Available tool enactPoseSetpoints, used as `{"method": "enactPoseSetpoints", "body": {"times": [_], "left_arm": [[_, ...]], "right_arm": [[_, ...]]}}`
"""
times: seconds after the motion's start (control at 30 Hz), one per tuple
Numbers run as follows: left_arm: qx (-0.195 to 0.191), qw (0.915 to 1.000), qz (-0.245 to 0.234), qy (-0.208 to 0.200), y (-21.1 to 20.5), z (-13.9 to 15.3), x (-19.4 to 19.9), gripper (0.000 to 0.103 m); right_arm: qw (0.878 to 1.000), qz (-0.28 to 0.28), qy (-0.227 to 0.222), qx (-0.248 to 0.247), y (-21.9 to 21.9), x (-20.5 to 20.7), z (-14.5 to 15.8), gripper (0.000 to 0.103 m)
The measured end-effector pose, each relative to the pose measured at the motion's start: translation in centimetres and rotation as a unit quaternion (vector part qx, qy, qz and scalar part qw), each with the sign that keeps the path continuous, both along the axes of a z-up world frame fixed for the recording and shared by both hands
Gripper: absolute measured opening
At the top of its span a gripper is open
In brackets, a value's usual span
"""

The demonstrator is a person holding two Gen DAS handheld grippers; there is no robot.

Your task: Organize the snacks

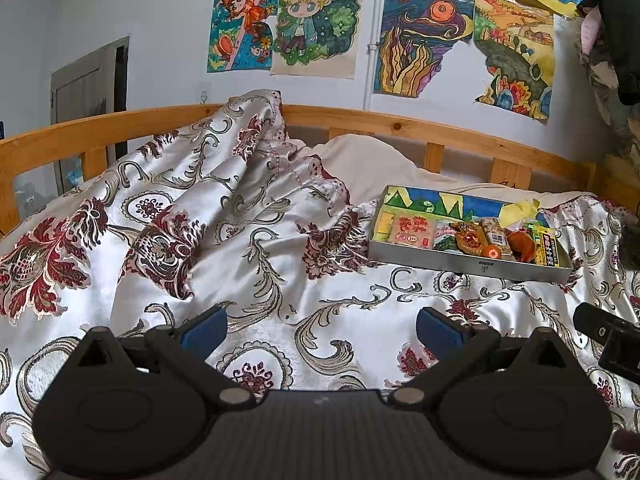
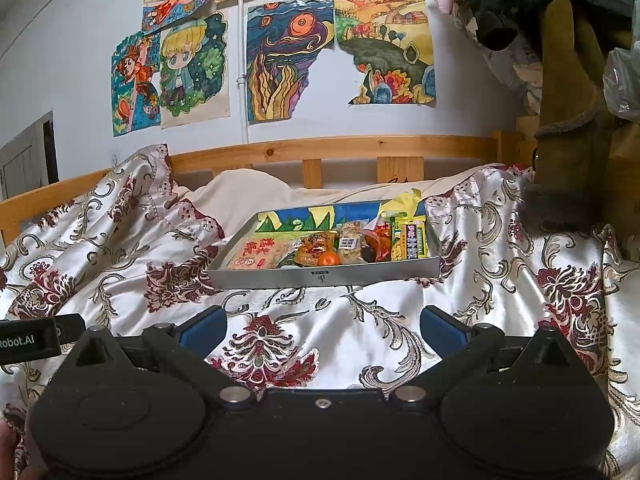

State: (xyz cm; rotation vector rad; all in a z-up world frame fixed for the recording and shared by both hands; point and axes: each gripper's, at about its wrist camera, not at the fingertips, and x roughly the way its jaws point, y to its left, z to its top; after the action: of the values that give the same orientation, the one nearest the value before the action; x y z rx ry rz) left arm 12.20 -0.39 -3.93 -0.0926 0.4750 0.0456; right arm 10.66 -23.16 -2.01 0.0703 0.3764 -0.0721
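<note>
- a flat grey box (image 2: 320, 276) lies on the flowered bedspread (image 2: 304, 320), near the wooden rail (image 2: 340, 146) of the bed.
- its inner back wall carries a painted paper in blue, green and yellow.
- inside, from left to right: a pink packet (image 2: 250, 256) with red letters, a small orange fruit (image 2: 330, 259), a clear bag of pale pieces (image 2: 350, 246), something red-orange, and a yellow packet (image 2: 412, 240) against the right wall.
- the snacks touch each other in one row.
- the left gripper (image 1: 322, 328) hovers over the bedspread, its blue fingers apart and holding nothing.
- the right gripper (image 2: 322, 328) is just before the box, also spread apart and bare.
</note>
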Motion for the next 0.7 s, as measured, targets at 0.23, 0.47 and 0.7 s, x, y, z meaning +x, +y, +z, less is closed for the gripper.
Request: {"method": "enactPoseSetpoints", "body": {"times": [0.23, 0.47, 0.7], "left_arm": [[0.0, 1.0, -0.001, 0.003, -0.09, -0.19, 0.01, 0.102], [-0.001, 1.0, -0.004, 0.006, -0.23, -0.22, 0.03, 0.102], [0.007, 0.9999, 0.002, 0.01, -0.3, -0.33, 0.07, 0.102]], "right_arm": [[1.0, 0.0, 0.003, -0.001, -0.03, 0.04, -0.12, 0.102], [1.0, 0.0, 0.005, -0.002, -0.08, 0.08, -0.2, 0.102], [1.0, -0.002, 0.006, -0.003, -0.28, 0.09, -0.31, 0.102]]}}
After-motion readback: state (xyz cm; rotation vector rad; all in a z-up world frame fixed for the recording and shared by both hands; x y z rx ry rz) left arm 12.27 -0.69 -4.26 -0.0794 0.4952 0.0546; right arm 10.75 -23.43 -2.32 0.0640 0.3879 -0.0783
